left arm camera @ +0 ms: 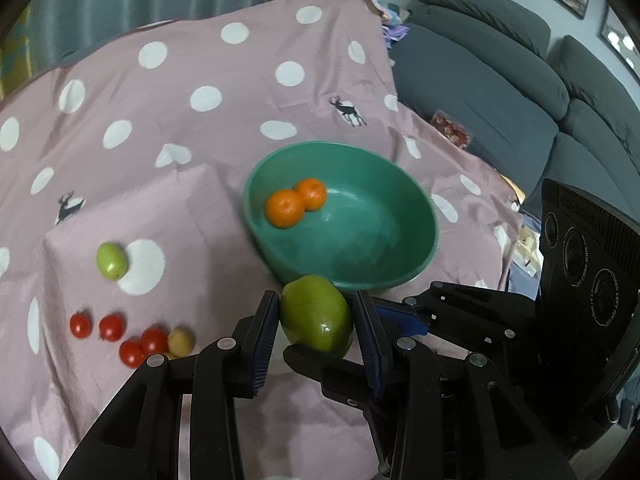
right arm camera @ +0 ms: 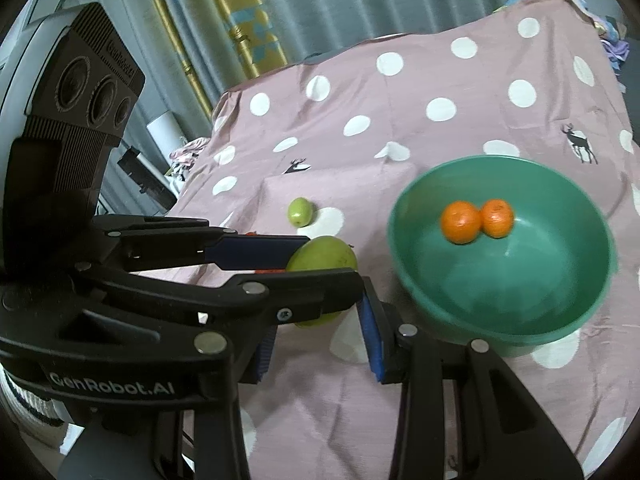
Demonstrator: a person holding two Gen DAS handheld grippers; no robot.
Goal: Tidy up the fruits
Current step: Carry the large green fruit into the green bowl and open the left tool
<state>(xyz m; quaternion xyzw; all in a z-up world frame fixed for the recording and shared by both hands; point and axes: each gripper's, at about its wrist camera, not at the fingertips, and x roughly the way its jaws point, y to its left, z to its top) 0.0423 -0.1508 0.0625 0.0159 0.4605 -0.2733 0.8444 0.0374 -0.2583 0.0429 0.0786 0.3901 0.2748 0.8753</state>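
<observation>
Two hand-held grippers cross at one large green fruit [left arm camera: 316, 316], held off the cloth just short of the near rim of the teal bowl [left arm camera: 416, 204]. The left hand-held gripper [left arm camera: 317, 300] is clamped on it, a pad against each side. The right hand-held gripper [right arm camera: 320, 314] comes in crosswise with the fruit between its fingers, but whether its pads press on it cannot be told. Two mandarins [left arm camera: 296, 202] touch each other low on the bowl's far-left inner wall, and the rest of the basin is bare.

Left of the bowl, the pink dotted cloth [left arm camera: 192, 60] covers a raised block whose corner edge stands near the bowl's wall. On it lie a small green fruit [left arm camera: 112, 261], four cherry tomatoes [left arm camera: 112, 327] and a tan fruit [left arm camera: 181, 341]. Behind the bowl the cloth is open. To the right the table drops off toward a grey sofa [left arm camera: 500, 80].
</observation>
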